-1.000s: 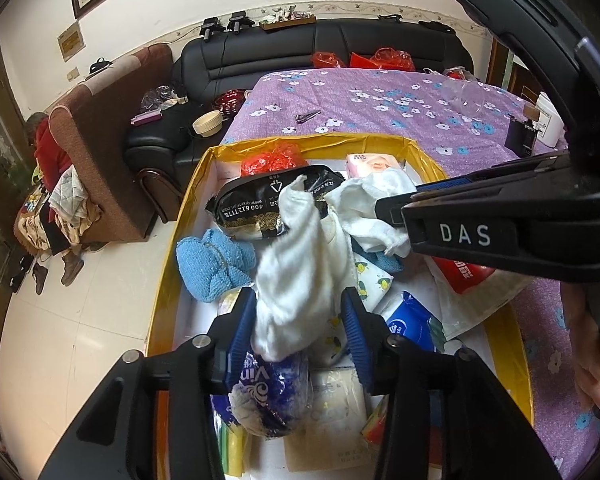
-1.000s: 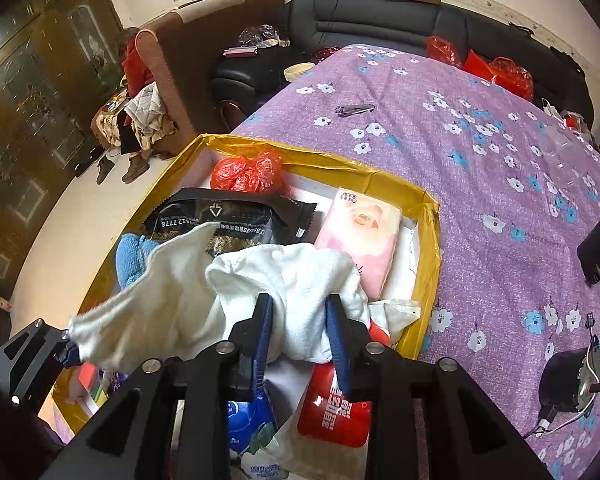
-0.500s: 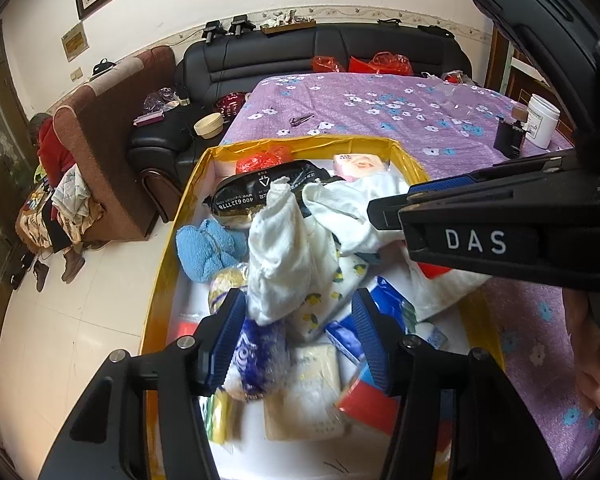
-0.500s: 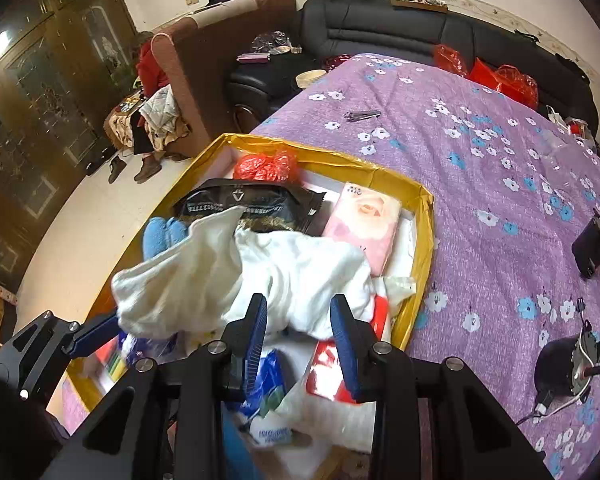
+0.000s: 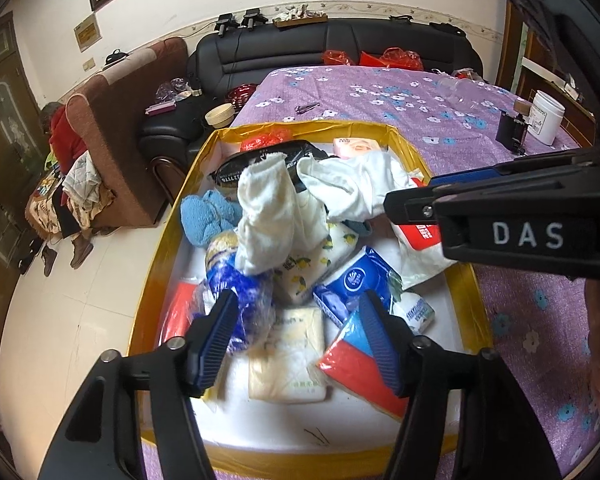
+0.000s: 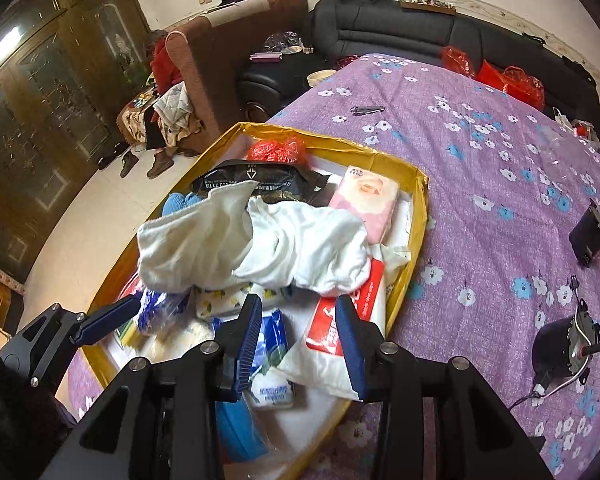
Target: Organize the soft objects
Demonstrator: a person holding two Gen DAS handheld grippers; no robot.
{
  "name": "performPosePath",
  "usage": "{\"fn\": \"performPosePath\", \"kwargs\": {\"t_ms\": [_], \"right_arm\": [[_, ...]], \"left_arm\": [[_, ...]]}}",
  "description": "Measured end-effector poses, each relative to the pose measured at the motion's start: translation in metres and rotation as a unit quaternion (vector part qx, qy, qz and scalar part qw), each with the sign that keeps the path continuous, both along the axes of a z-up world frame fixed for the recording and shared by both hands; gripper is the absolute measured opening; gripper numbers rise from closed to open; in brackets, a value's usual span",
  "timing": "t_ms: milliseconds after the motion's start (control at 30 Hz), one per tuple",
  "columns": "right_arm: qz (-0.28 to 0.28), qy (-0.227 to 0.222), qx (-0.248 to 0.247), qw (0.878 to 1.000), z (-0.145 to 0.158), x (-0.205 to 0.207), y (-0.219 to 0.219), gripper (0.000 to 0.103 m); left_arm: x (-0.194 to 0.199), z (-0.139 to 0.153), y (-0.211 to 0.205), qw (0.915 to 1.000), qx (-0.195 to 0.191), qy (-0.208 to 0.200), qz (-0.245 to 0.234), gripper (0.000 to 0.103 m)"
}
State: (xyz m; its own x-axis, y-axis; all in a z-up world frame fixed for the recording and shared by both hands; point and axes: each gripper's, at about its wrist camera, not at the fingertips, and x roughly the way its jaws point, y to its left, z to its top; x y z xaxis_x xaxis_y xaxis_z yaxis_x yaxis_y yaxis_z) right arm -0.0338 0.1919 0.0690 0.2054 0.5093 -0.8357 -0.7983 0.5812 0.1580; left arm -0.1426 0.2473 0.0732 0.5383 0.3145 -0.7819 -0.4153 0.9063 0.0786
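So the white cloth [image 6: 256, 240] is lying loose on top of the pile in the gold-rimmed box [image 6: 418, 216], draped over the black pouch [image 6: 260, 178] and the lemon-print pack [image 5: 300, 268], with one end bunched up toward the blue fuzzy thing [image 5: 206, 216] and the other end spilling toward the pink tissue pack [image 6: 366, 200]. Its long axis runs pretty much across the box, side to side as the right wrist camera sees it. Both grippers are short of it on the near side: the right gripper [image 6: 298, 340] has its fingers apart and opening, nothing between them, and the cloth's lower edge sits just ahead of the tips, a bit to the left of centre. The left gripper [image 5: 300, 340] is also spread and opening with nothing clamped, and from its camera the bunched end stands up ahead of the gap, well past the fingertips, above the crinkly blue bag [image 5: 236, 292]. I'd say each hand is nearer its own end of the cloth, right for the flat end, left for the bunched one. Hard to say from the fisheye how high the fingers are over the pile. If it gets grabbed again, reaching forward and down along each camera's line looks like the way in.
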Motion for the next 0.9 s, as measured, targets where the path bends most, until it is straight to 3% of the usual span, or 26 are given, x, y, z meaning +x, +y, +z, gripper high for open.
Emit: {"fn": "performPosePath", "kwargs": {"t_ms": [433, 900], "right_arm": [[0.002, 0.011, 0.01, 1.0, 0.003, 0.0, -0.029, 0.044], [-0.002, -0.012, 0.026, 1.0, 0.014, -0.018, -0.087, 0.07]], "left_arm": [[-0.007, -0.001, -0.019, 0.9998, -0.005, 0.001, 0.019, 0.076], [-0.027, 0.01, -0.046, 0.9995, -0.011, -0.027, 0.007, 0.092]]}}
